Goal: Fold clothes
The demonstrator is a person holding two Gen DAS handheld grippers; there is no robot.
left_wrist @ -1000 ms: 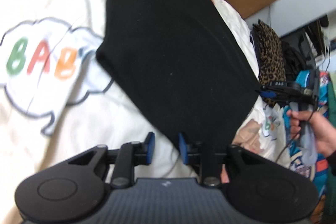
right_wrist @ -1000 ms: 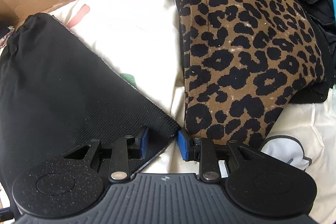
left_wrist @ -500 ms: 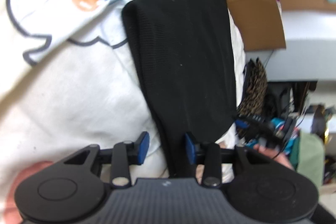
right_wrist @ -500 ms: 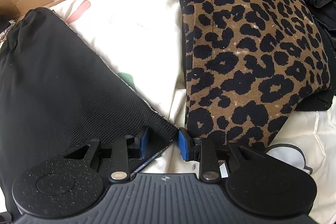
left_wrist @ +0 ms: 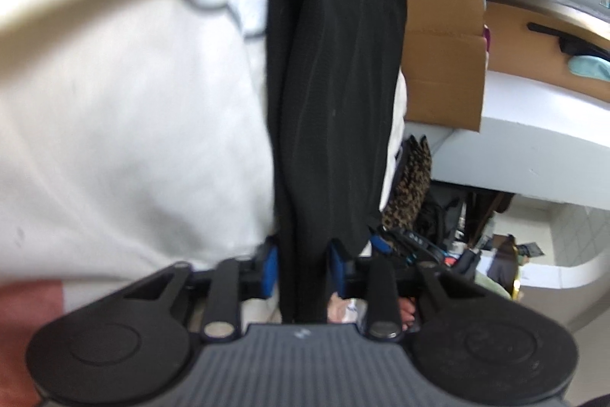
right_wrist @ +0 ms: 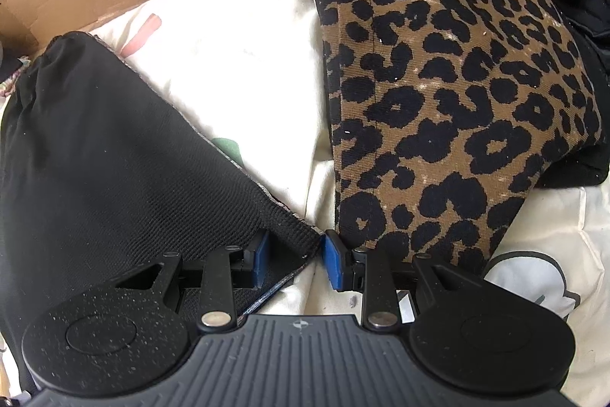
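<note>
The left gripper now has the black garment bunched between its blue pads, jaws closed on a thick fold; a second ago the cloth lay spread flat ahead of parted jaws. The garment now hangs as a narrow column running straight up from the jaws, over the white printed bedsheet. The right gripper has barely shifted: jaws narrow but parted, the garment's corner lying between them, the leopard-print garment just right of the right pad.
</note>
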